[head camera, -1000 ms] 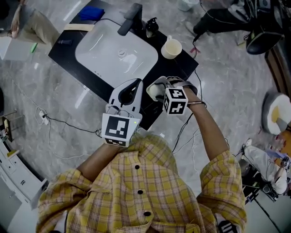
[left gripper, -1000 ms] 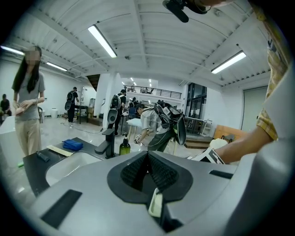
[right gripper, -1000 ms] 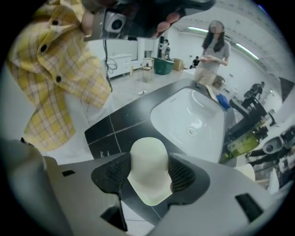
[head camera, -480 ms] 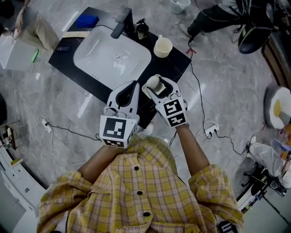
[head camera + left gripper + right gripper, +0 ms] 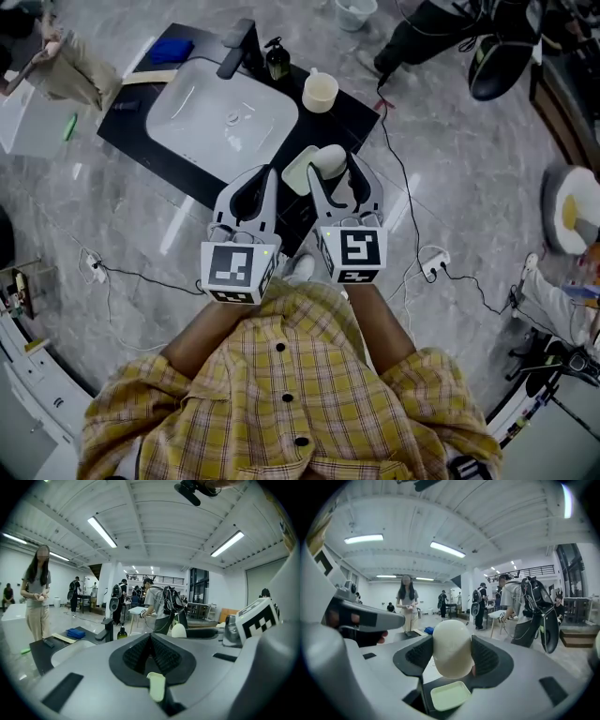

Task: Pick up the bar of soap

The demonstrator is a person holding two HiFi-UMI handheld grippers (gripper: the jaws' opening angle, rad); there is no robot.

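The bar of soap (image 5: 330, 160) is a pale, rounded oval, and my right gripper (image 5: 330, 171) is shut on it. In the right gripper view the soap (image 5: 451, 648) fills the gap between the ribbed pads and hangs above a pale green soap dish (image 5: 450, 694). That soap dish (image 5: 296, 172) lies on the black counter (image 5: 361, 127), near its front edge. My left gripper (image 5: 267, 178) is held just left of the right one, shut with nothing in it; its pads (image 5: 159, 656) meet.
A white sink (image 5: 220, 117) with a dark faucet (image 5: 234, 47) is set in the counter. A dark soap bottle (image 5: 277, 58) and a cream cup (image 5: 320, 91) stand at its back. Cables and a power strip (image 5: 433, 265) lie on the marble floor. People stand around.
My right gripper has turned from sideways to pointing forward and now holds the soap up over the dish. The left gripper has stayed shut beside it.
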